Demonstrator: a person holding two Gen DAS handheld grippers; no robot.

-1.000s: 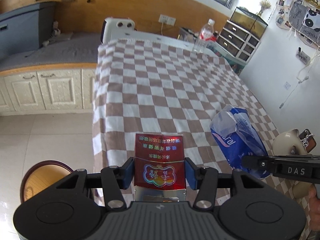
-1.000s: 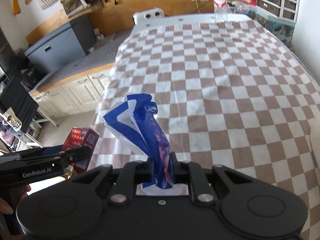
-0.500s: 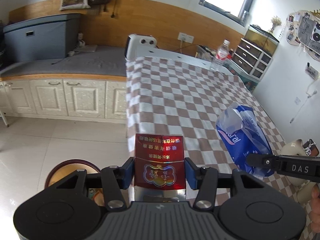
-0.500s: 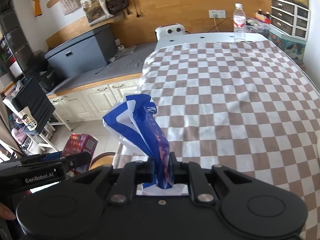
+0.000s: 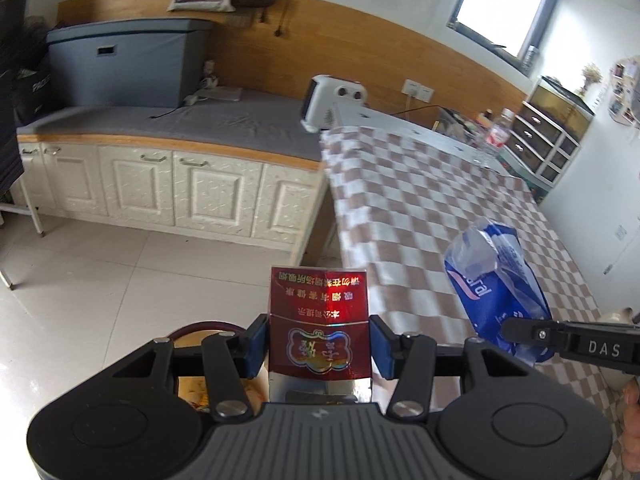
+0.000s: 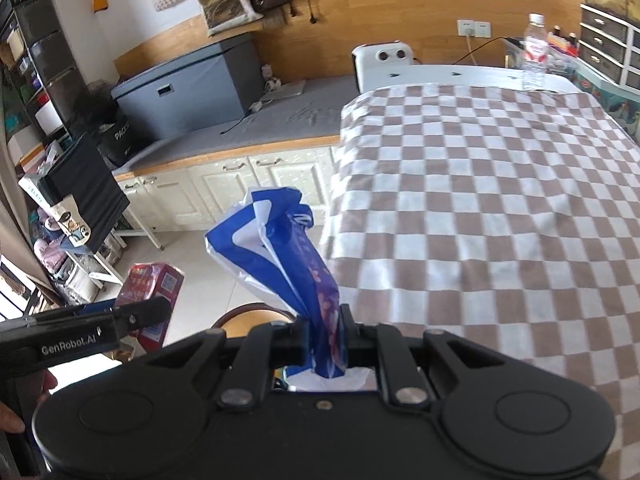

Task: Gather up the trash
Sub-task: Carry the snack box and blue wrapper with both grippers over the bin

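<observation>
Both hand-held grippers are swinging off the checkered bed [image 5: 440, 200] toward the floor; left [image 5: 319, 345] clamping red carton [image 5: 319, 320], right [image 6: 323, 342] pinching blue wrapper [image 6: 288, 256].

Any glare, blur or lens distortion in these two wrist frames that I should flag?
Left wrist view: the window is blown out, the foil on the red box in the left gripper glints, and the cabinets bow from the fisheye. Right wrist view: the checked cloth is softly blurred, while the blue wrapper in the right gripper stays sharp.
</observation>
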